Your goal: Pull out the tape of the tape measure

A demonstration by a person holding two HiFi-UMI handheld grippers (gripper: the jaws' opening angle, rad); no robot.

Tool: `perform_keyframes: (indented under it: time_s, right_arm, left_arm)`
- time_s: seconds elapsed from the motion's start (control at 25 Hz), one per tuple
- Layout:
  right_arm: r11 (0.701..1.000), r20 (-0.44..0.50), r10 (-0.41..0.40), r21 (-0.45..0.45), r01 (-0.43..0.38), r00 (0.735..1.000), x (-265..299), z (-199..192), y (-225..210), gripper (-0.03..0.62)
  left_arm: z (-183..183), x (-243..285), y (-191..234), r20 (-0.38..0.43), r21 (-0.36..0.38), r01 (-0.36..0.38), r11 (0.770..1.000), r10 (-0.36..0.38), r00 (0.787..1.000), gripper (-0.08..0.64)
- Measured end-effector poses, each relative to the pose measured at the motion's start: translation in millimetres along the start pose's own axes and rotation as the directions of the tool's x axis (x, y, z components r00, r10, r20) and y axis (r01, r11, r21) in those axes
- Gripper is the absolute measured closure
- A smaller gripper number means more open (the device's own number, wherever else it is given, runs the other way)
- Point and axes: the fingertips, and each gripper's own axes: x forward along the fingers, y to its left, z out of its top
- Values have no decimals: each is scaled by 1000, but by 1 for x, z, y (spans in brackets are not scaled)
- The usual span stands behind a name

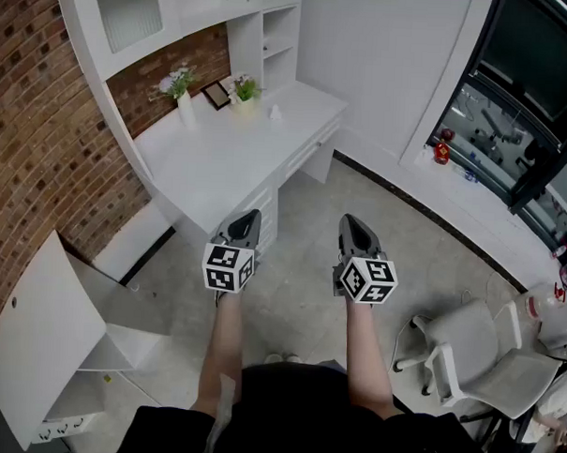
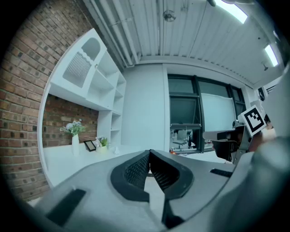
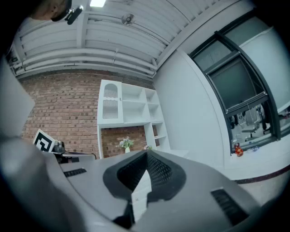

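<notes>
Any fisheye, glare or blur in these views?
Head view: sharp, desk evenly lit. Left gripper view: strong fisheye, dark corners, ceiling light blown out, left claw soft. Right gripper view: same fisheye; brick wall crisp, right claw soft.

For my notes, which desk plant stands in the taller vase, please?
The plant left of the picture frame; the other plant has a low pot.

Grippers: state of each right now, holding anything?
Left gripper: closed, holding nothing.
Right gripper: closed, holding nothing.
</notes>
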Motion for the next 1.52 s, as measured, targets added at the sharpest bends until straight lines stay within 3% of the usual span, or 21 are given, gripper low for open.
perform_keyframes:
  time_s: [0.6, 0.96, 1.08, 1.24, 1.52]
  right_arm:
    - [1000, -43, 0, -9, 0, 999, -11, -14, 1, 595]
    - [999, -33, 21, 49, -19, 999, -13, -21, 5, 594]
    - [998, -21, 27, 60, -26, 999, -13, -19, 5, 555]
    - [997, -13, 29, 75, -28, 999, -11, -18, 6, 500]
    - [997, -11, 25, 75, -24, 1000, -2, -19, 9, 489]
  left_arm:
    - [-11, -3, -12, -30, -13, 17, 1000, -18, 999, 551]
    - [-28, -3, -21, -58, -40, 54, 998, -57, 997, 549]
    - [-28, -4, -20, -46, -53, 61, 997, -63, 997, 544]
    - [-30, -5, -16, -42, -73, 61, 995, -65, 997, 418]
    - [-25, -3, -5, -29, -67, 71, 995, -73, 997, 393]
